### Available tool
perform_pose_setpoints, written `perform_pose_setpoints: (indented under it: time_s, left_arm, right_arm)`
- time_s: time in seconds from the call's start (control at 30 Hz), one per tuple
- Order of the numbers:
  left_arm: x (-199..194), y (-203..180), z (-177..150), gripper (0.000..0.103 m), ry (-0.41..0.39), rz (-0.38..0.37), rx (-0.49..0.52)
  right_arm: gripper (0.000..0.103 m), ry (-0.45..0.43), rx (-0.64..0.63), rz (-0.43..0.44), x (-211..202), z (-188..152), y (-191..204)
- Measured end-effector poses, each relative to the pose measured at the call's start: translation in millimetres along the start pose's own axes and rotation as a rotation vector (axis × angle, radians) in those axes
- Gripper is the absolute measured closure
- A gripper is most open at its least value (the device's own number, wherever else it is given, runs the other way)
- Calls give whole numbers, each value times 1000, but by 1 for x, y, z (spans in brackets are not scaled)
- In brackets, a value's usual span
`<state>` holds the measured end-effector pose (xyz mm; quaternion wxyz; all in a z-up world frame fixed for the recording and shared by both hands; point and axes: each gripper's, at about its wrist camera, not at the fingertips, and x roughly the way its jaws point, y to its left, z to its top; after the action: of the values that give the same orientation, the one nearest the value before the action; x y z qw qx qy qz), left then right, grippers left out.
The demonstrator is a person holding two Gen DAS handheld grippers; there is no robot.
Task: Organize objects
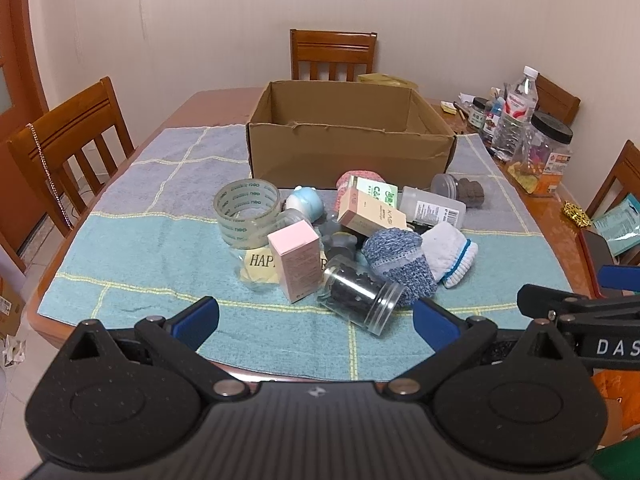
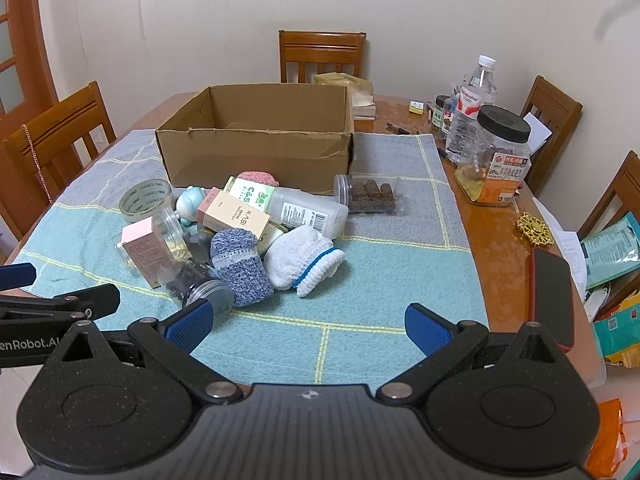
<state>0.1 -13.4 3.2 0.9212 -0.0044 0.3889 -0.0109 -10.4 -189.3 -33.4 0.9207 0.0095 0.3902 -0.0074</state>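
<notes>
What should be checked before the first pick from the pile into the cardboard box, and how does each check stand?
1. Left gripper open and holding nothing: ok.
2. Right gripper open and holding nothing: ok.
3. Cardboard box open-topped, upright: ok.
4. Box interior free: cannot tell, floor hidden behind the near wall.
5. Nearest pick, the clear jar, lying on its side, lid toward the camera: ok.
6. Blue knit sock free of neighbours: not ok, it touches the jar and the white sock.

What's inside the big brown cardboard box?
The open brown cardboard box shows only bare inner walls; no items are visible inside. Its floor is hidden behind the near wall, so something flat could lie there unseen.
</notes>
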Motion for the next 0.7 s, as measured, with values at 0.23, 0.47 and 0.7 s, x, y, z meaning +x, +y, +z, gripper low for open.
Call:
perform_pose_setpoints:
  time_s: [0.23,0.47,0.7]
  left_arm:
    - [-3,1,2,1,-14,-16,-3]
    - [1,9,3,1,-10,-30,-6]
    - [6,14,2,1,-13,-15,31]
  right_arm:
    - [0,2,2,7,-2,4,-3]
    - [0,14,8,5,5,6,1]
    - [0,8,-4,-24,10,5,10]
